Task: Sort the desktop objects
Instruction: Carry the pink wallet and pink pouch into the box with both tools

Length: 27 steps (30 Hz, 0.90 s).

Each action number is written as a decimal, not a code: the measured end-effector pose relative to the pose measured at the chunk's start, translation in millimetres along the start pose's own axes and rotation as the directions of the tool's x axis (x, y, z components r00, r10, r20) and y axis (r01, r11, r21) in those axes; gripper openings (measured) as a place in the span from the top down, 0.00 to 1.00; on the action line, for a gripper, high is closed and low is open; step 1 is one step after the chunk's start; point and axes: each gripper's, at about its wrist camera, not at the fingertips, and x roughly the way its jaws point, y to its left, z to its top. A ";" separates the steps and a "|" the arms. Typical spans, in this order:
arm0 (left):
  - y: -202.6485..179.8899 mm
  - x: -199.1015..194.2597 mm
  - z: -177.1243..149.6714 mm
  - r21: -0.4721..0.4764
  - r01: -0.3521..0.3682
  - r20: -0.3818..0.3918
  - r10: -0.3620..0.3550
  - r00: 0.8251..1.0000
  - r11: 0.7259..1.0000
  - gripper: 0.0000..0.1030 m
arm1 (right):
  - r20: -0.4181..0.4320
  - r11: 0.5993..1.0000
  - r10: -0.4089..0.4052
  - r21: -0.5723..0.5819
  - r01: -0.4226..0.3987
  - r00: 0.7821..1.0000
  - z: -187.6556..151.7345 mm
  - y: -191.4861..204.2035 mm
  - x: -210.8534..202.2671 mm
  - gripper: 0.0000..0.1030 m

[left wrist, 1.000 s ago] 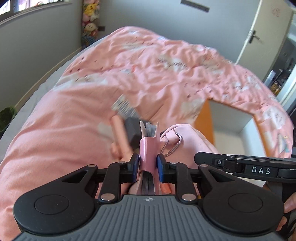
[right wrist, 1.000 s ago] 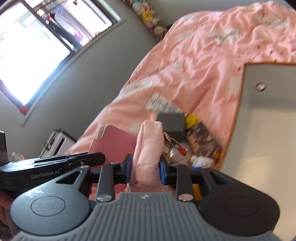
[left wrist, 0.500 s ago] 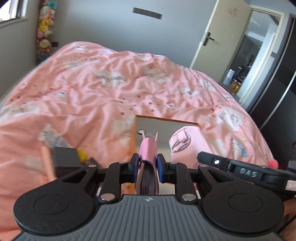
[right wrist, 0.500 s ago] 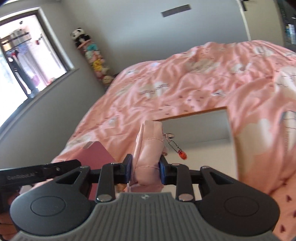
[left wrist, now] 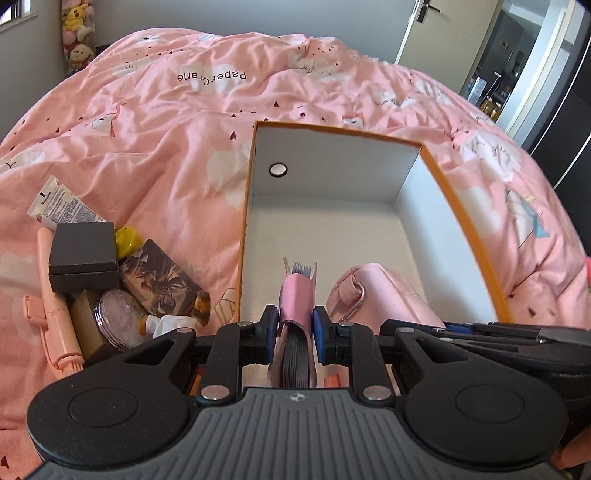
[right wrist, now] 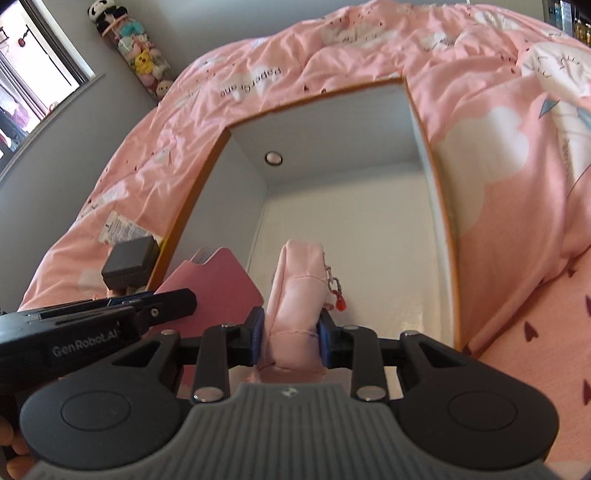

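Note:
My left gripper (left wrist: 294, 330) is shut on a pink card wallet (left wrist: 297, 295) with grey leaves showing inside it. The wallet hangs over the near end of an open box (left wrist: 436, 173) with white walls and an orange rim. My right gripper (right wrist: 291, 332) is shut on a soft pink pouch (right wrist: 297, 284) with a small red charm (right wrist: 340, 303) on a chain. It too hangs over the box (right wrist: 424, 122). In the left wrist view the pouch (left wrist: 384, 291) shows just right of the wallet. In the right wrist view the wallet (right wrist: 218, 284) sits left of the pouch.
Left of the box, on the pink duvet (left wrist: 177, 110), lies a heap: a black box (left wrist: 83, 254), a white tube (left wrist: 55, 206), a yellow lid (left wrist: 127, 240), a picture card box (left wrist: 162, 280), a clear round jar (left wrist: 120, 317), a pink tool (left wrist: 55, 306). Plush toys (left wrist: 75, 33) stand against the far wall.
Both grippers have swung from over the heap to over the box and sunk lower, each still holding its pink item. The box now fills the middle of both views.

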 end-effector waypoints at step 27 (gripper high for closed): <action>-6.2 11.6 -9.6 0.064 -0.061 -0.082 0.066 0.994 0.996 0.76 | -0.051 1.000 0.013 -0.019 -0.014 0.999 -14.6 6.1 17.5 0.67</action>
